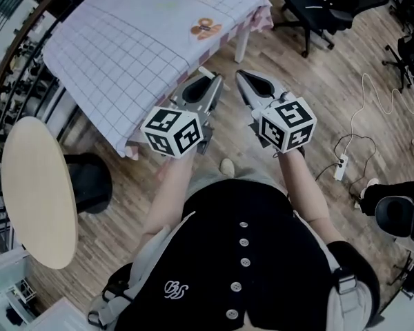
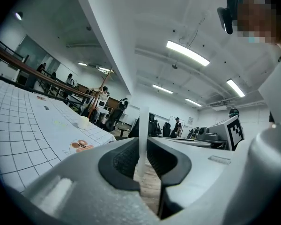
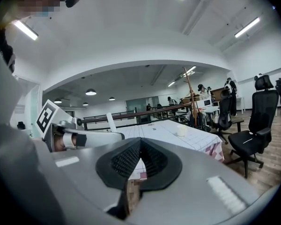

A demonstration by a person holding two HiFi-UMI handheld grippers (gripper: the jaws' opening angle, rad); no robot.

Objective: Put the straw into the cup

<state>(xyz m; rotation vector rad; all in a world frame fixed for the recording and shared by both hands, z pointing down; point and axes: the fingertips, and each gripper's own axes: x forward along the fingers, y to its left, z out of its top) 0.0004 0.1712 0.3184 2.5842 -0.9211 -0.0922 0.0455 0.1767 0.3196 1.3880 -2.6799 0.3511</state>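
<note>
Narrowly set, the left gripper's (image 2: 141,145) jaws clamp a white straw (image 2: 143,125) in the left gripper view. The straw stands upright between the ribbed pads at the frame's centre and rises above them. A table under a white checked cloth (image 2: 18,130) fills the left of the frame. On it, left of centre and well apart from the straw, sits a small pale cup (image 2: 84,122).

In the right gripper view, the right gripper's (image 3: 140,143) jaws meet at their tips with nothing between them. The left gripper shows at the left of the frame with the straw sticking up from it. The cup stands on the table right of centre. A black office chair (image 3: 253,125) is at the right edge.

In the head view, both grippers sit side by side at the centre, held out by the person's forearms and pointing toward the upper part of the frame. The table lies at the upper left, with the cup near the top edge, well ahead of both grippers. A round pale tabletop (image 1: 38,192) is at the left edge.
</note>
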